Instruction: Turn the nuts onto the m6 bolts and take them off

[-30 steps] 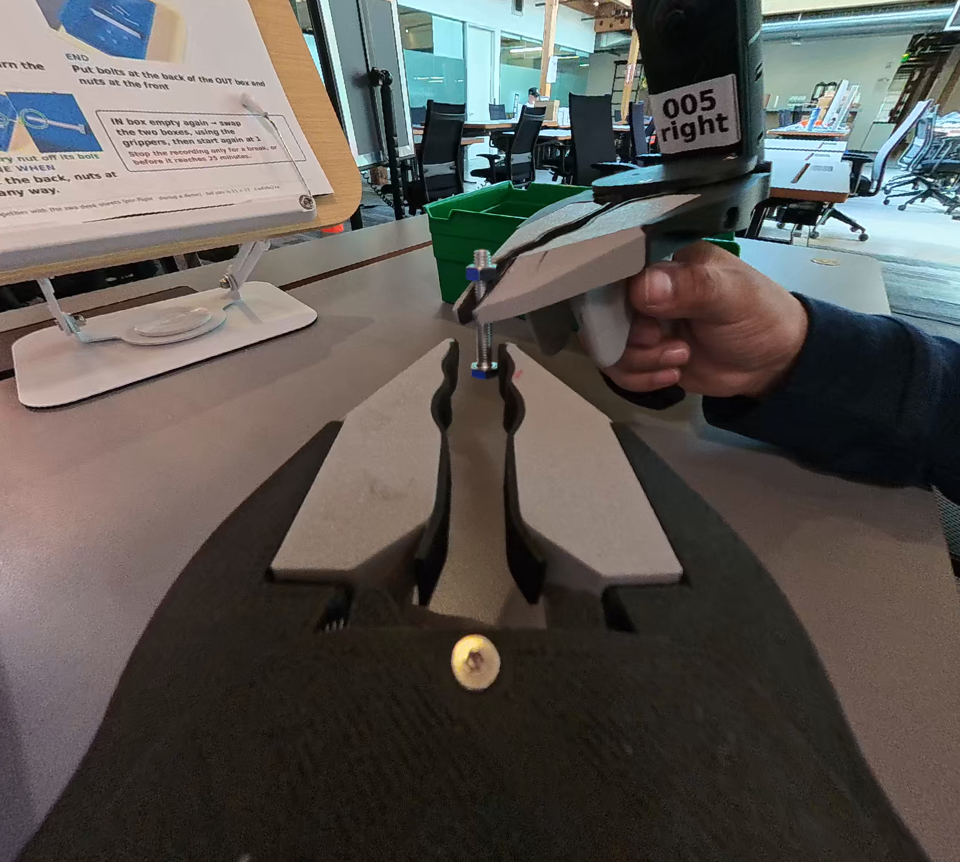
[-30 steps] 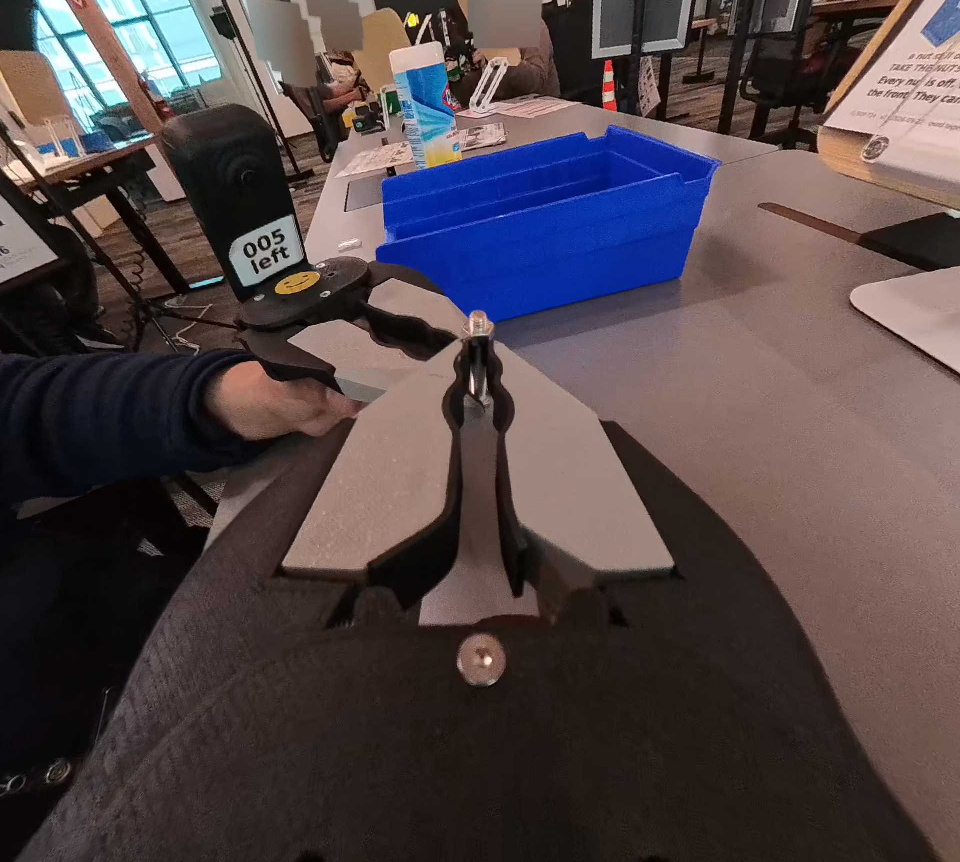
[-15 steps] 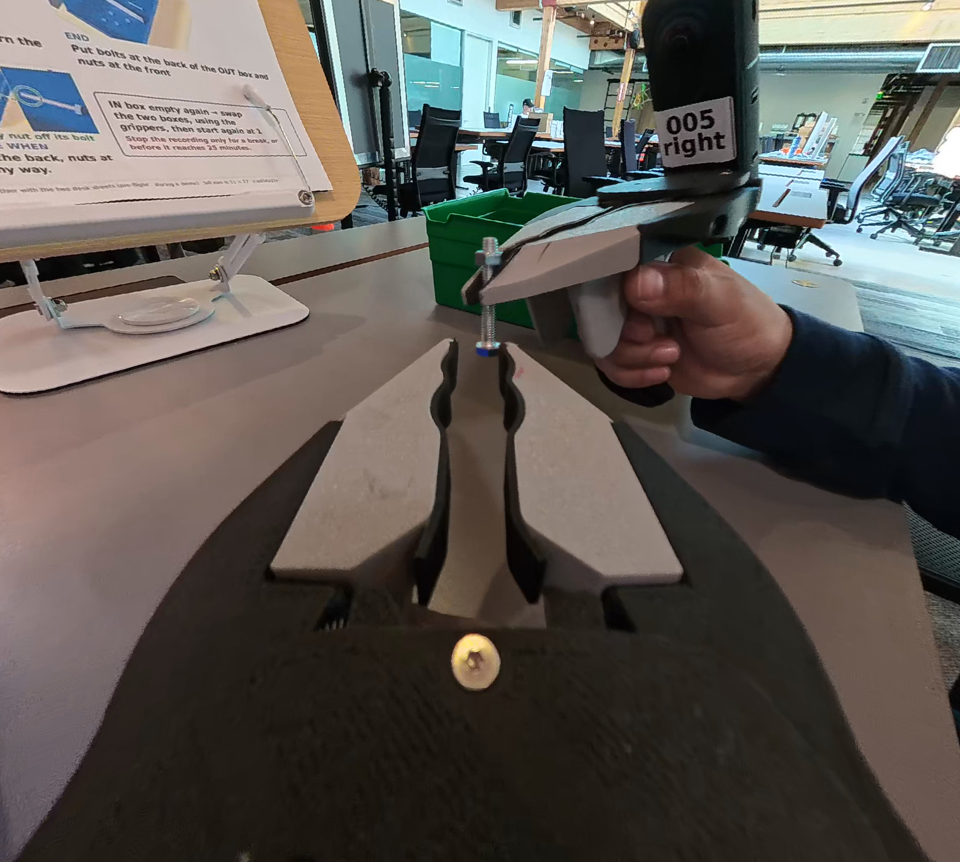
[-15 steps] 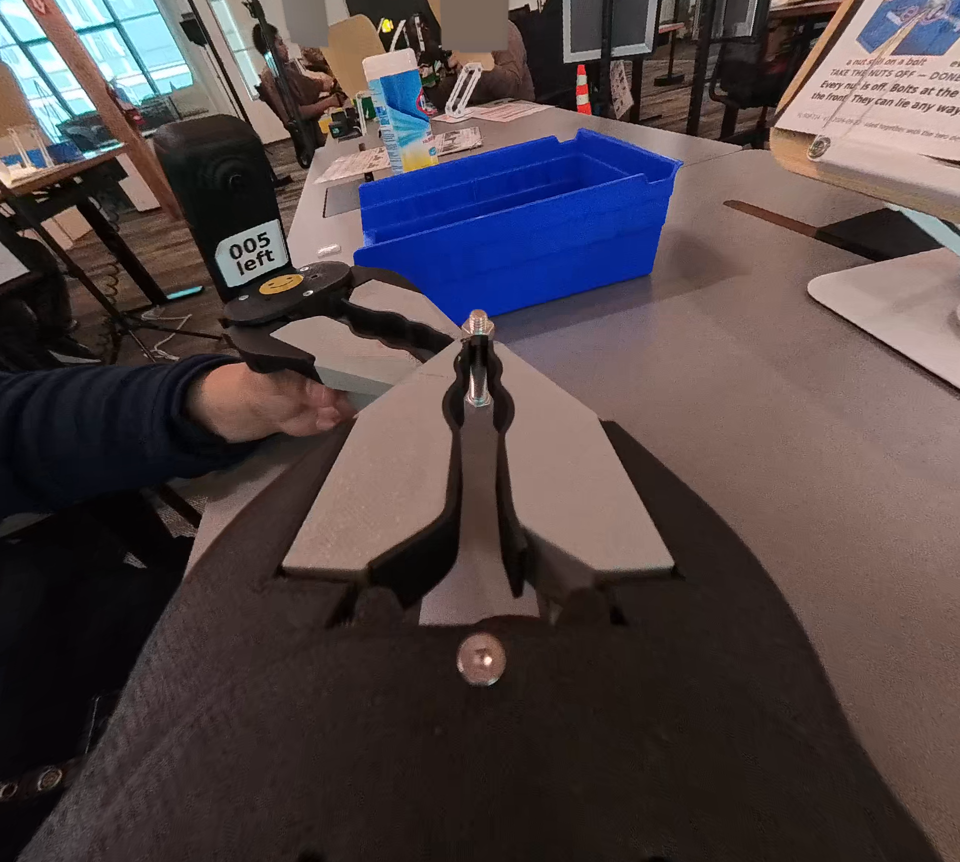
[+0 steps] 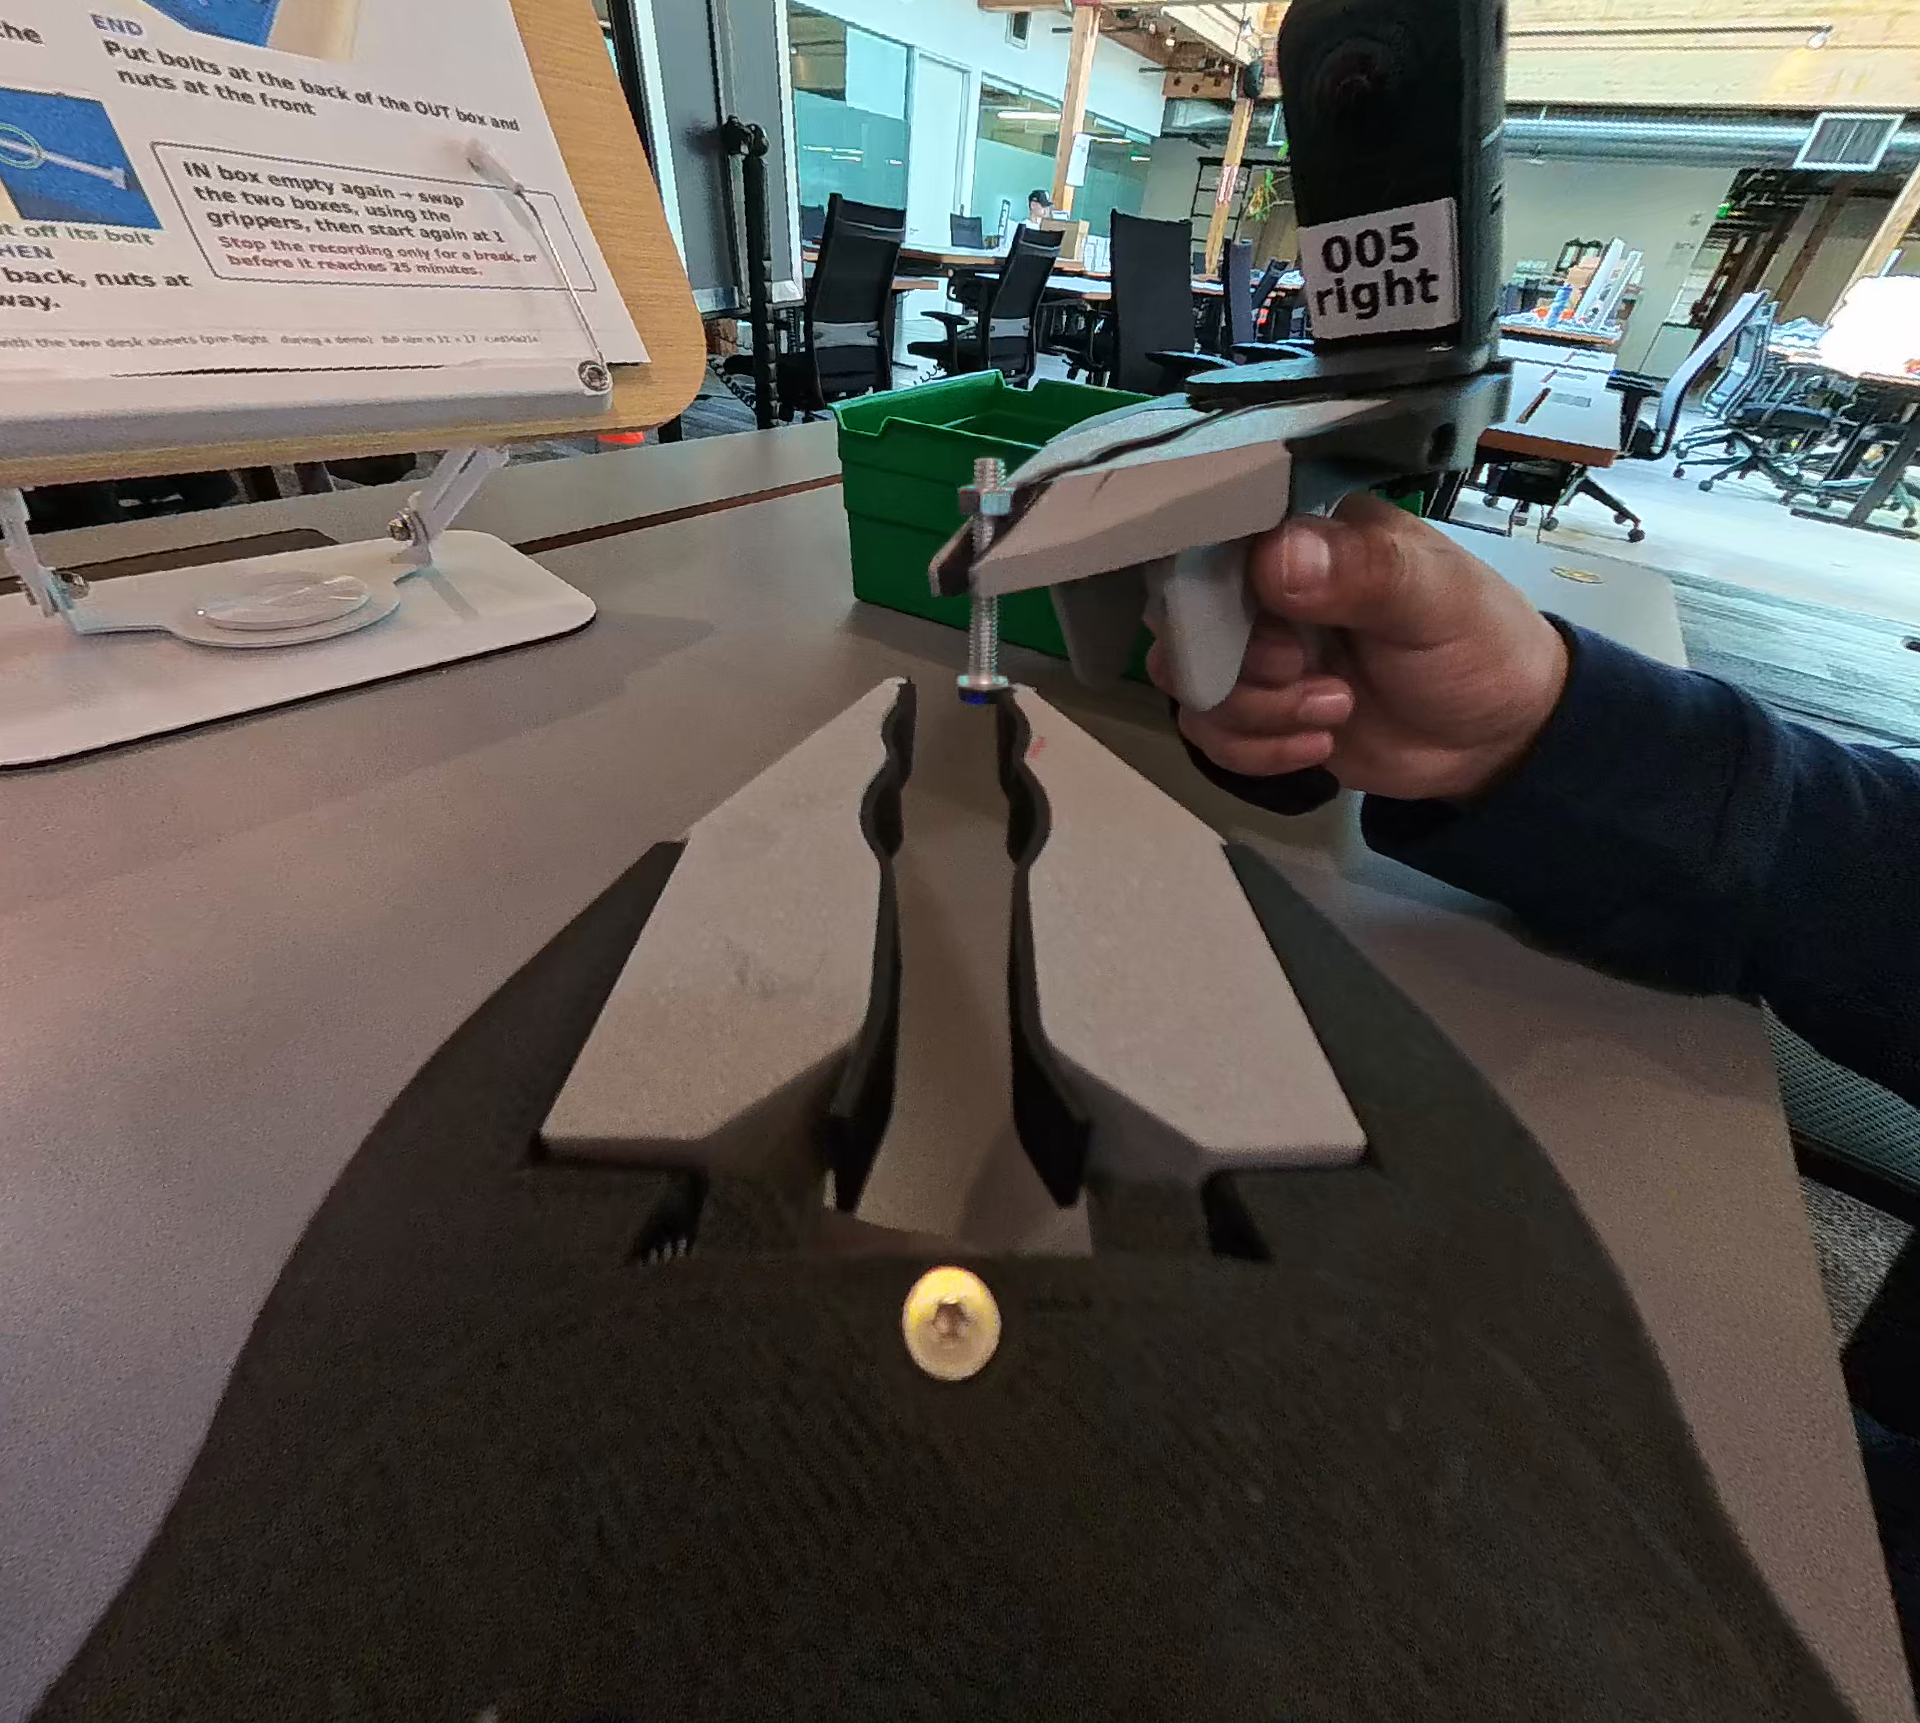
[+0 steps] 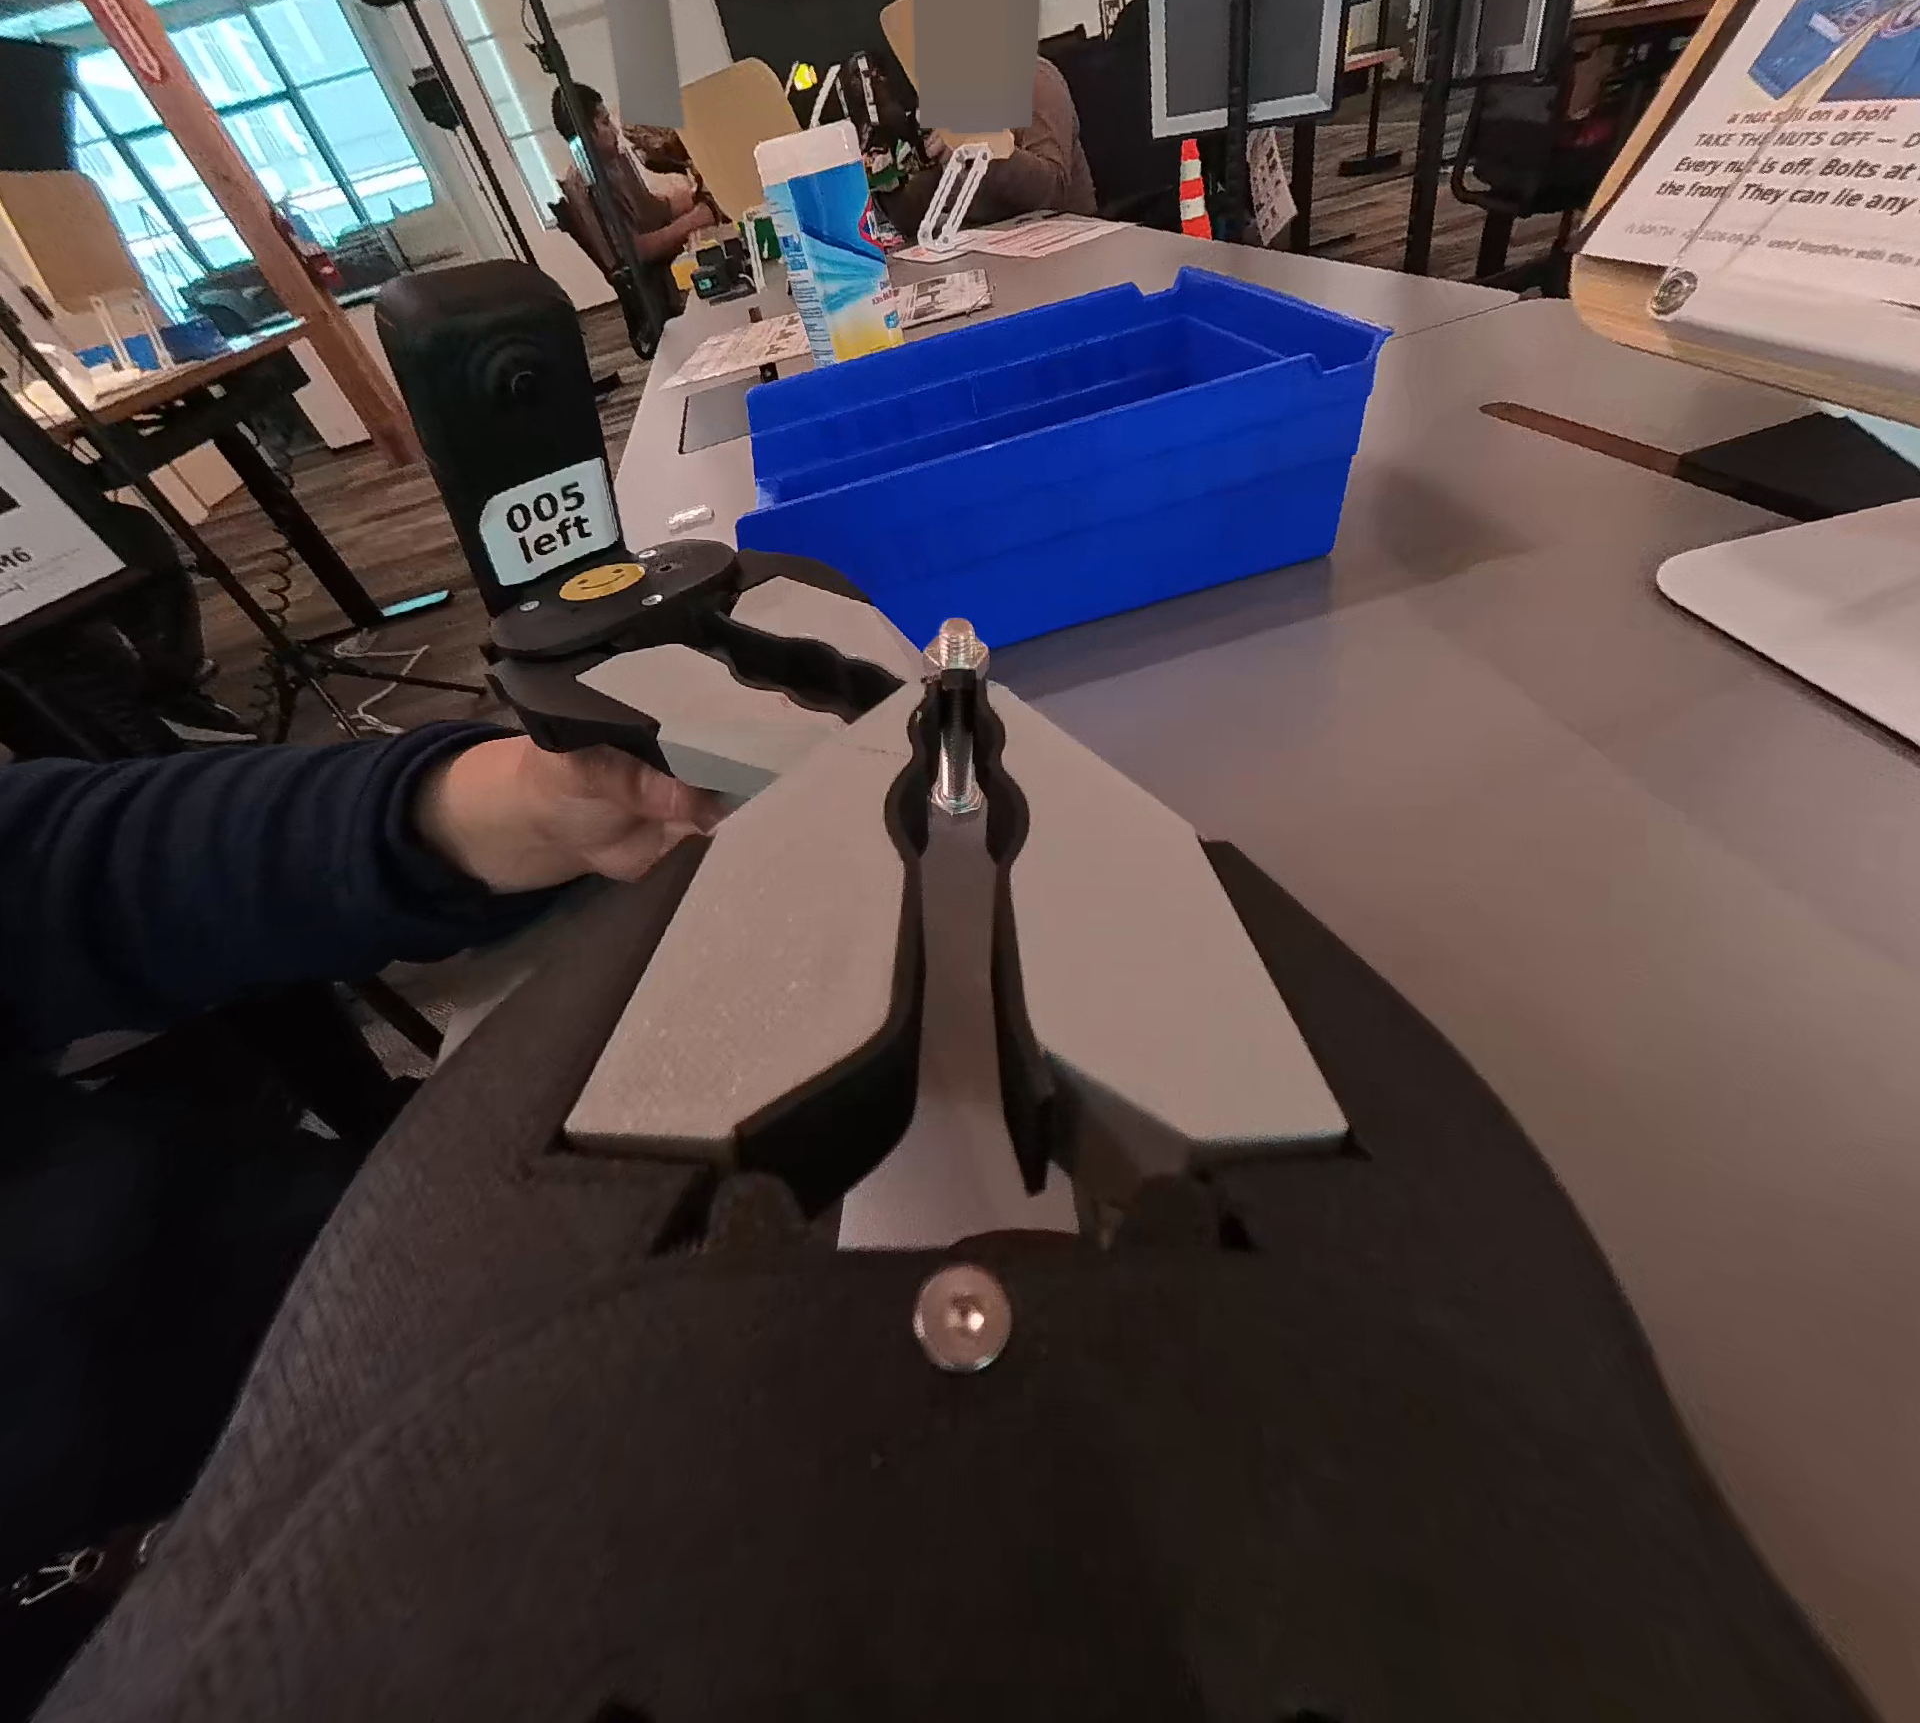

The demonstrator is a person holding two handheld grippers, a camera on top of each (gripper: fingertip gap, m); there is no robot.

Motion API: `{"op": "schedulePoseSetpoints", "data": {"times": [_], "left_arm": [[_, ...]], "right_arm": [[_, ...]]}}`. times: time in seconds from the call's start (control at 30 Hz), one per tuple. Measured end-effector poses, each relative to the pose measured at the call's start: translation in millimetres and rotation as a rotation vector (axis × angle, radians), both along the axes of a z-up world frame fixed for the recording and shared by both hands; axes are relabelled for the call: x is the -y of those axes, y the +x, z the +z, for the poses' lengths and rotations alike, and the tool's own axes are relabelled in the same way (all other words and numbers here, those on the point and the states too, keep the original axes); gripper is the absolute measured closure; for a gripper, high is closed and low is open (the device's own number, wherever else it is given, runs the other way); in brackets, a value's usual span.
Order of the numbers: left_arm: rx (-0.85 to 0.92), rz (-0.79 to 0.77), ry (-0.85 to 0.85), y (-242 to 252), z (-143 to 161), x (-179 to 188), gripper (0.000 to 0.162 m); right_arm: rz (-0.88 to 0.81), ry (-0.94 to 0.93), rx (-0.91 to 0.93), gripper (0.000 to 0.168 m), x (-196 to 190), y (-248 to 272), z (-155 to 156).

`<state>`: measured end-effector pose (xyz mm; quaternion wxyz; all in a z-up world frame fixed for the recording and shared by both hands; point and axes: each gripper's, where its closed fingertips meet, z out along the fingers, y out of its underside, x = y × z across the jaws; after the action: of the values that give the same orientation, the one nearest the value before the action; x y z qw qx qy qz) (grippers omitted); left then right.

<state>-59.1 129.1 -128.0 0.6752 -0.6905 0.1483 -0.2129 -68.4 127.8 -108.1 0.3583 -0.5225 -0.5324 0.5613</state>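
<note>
Over the grey table (image 5: 312, 894), seen from the left wrist, the right tool (image 5: 971, 546) comes in from the right, gripped in a hand (image 5: 1382, 645) with a dark blue sleeve. Its two fingers are pressed together on a bolt (image 5: 984, 624) that stands upright, head down and threaded end up. A nut (image 5: 987, 500) sits near the top of the thread, just above the fingers. The left tool (image 5: 956, 697) is parted a little and holds nothing; the bolt head hangs right at the gap between its tips, and I cannot tell whether they touch. Behind the bolt stands a green bin (image 5: 935, 468), and to the left a sheet of instructions rests on a white stand (image 5: 301, 603).

From the right wrist, the bolt (image 6: 958, 764) is pinched in the notched tips of the right tool (image 6: 958, 717), with the nut (image 6: 956, 643) showing above them. The left tool (image 6: 831, 686) waits low on the left side, just beside the bolt. Beyond lies a blue bin (image 6: 1060, 478), well apart from the work.

By my reckoning this is the turning step, with one tool steadying the shaft while the other readies for its grip. Next, the left tool likely has to close on the bolt head or rise to the nut, squarely enough that neither slips.
</note>
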Motion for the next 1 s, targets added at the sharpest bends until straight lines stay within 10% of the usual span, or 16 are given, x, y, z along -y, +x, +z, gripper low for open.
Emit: {"op": "schedulePoseSetpoints", "data": {"times": [1.0], "left_arm": [[-0.053,-0.102,-0.056,17.0,-9.6,5.6,0.158]], "right_arm": [[0.024,0.002,-0.032,0.139,9.4,-4.3,4.5]]}}
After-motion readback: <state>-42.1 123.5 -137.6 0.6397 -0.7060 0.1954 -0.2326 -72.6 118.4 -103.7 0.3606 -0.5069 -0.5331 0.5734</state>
